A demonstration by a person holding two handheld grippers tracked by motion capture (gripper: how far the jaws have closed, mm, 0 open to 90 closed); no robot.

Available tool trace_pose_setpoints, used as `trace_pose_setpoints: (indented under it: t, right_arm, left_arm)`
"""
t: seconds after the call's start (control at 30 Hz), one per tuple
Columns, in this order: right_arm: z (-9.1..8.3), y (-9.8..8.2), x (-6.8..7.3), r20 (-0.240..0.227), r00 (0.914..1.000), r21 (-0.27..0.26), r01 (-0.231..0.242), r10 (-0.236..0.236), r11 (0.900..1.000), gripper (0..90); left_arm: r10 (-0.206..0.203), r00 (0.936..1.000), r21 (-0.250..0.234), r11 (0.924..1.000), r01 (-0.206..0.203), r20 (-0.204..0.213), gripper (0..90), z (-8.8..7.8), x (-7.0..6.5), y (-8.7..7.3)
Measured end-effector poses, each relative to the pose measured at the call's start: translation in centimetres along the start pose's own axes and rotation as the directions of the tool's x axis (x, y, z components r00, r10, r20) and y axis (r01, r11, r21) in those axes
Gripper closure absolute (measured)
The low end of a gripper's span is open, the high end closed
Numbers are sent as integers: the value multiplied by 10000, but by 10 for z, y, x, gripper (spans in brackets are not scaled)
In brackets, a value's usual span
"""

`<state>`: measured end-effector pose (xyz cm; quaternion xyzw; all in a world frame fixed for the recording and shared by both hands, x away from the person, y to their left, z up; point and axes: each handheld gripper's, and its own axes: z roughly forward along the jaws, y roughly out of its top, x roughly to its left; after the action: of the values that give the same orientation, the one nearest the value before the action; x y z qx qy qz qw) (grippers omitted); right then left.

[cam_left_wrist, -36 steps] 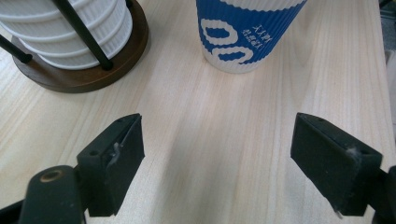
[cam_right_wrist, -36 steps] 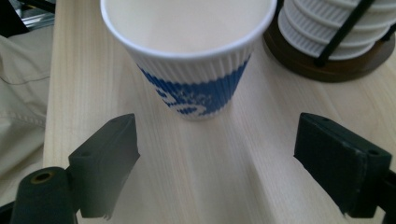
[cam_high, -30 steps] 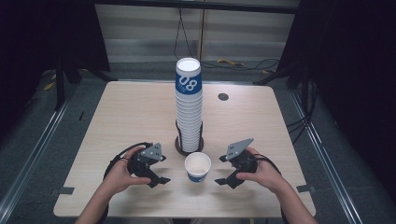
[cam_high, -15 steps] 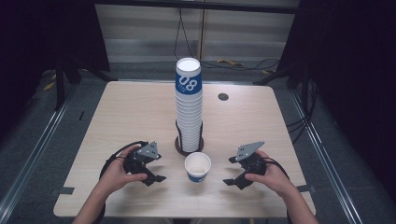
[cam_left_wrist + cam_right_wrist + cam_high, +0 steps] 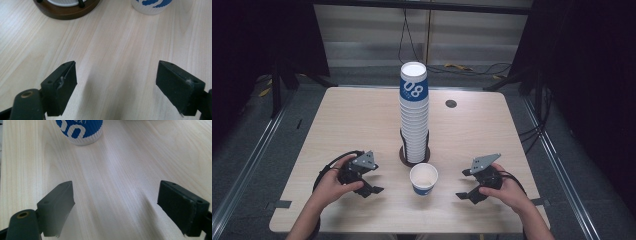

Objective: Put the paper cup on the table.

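Worktop (image 5: 352, 125): pale wood-grain laminate, rounded corners, small dark round grommet (image 5: 451, 103) toward far right. Set in a dim room; grey floor with metal rails along left and right, black cables trailing behind, dark drapes either side, lighter panelled wall at back.

Left tongs (image 5: 373, 179): held in left hand (image 5: 332, 184) near front left of worktop, jaws wide apart, nothing between them; bare wood between jaws in left gripper view (image 5: 116, 80). Pointed toward the middle of the worktop.

Single cup (image 5: 423, 179): upright on worktop, front centre, between the two tongs, apart from both; just in front of the stack's base. In left gripper view, bottom of cup (image 5: 151, 5) ahead and right of the jaw gap; in right gripper view, cup (image 5: 80, 131) ahead and toward the left jaw.

Appearance of single cup: white ribbed paper wall, blue band with white lettering, open mouth, white interior.

Cup stack (image 5: 414, 112): tall column of the same cups, seated in a round dark-brown holder (image 5: 404, 158) with black upright rods, centre of worktop; top cup marked "08" in white on blue.

Right tongs (image 5: 468, 184): held in right hand (image 5: 507, 189) at front right, jaws spread wide, empty; bare wood between jaws in right gripper view (image 5: 116, 202).
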<state>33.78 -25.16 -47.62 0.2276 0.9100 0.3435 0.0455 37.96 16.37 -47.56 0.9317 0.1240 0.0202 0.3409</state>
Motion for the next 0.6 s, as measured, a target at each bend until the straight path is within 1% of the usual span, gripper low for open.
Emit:
trace_pose_setpoints:
  t: [0.03, 0.07, 0.13, 0.2, 0.23, 0.27, 0.33, 0.37, 0.53, 0.6]
  right_arm:
    - [0, -1, 0, -10, 10000, 5, -12, 12, 10000, 133]
    - [0, -1, 0, 11, 10000, -4, -48, 48, 10000, 133]
    - [0, -2, 0, 43, 10000, 36, -20, 20, 10000, 134]
    - [-1, -4, -1, 88, 9999, 17, -53, 52, 10000, 133]
    - [-1, -5, -1, 101, 9999, 13, -56, 56, 10000, 134]
    - [-1, -5, -2, 136, 9998, 27, -109, 109, 9999, 134]
    - [-1, -7, -2, 215, 9998, 27, -55, 54, 10000, 134]
    - [-2, -8, -3, 269, 9996, 1, -42, 42, 10000, 134]
    - [-2, -11, -4, 420, 9990, 51, -153, 151, 9999, 134]
    - [-1, -12, -4, 532, 9986, 145, -63, 55, 9999, 134]
  left_arm:
    - [98, 9999, -68, 9999, -98, 38, 171, 0, 1, -1]
    - [118, 9999, -50, 9999, -118, 4, 171, -1, 1, -2]
    - [175, 9998, -132, 9998, -175, 64, 172, -2, 3, -5]
    - [79, 9999, -65, 9999, -78, 80, 172, -2, 5, -8]
    - [55, 9999, -114, 9999, -53, 101, 172, -2, 6, -9]
    - [87, 9999, -67, 9999, -87, 53, 173, -2, 7, -11]
    - [-11, 10000, -108, 9999, 12, 31, 172, -2, 8, -14]
    - [17, 10000, -111, 9999, -17, 66, 172, -3, 10, -15]
    - [-87, 9999, -164, 9998, 86, -74, 173, -3, 13, -20]
    - [-96, 9999, -116, 9999, 95, -81, 171, -3, 14, -22]
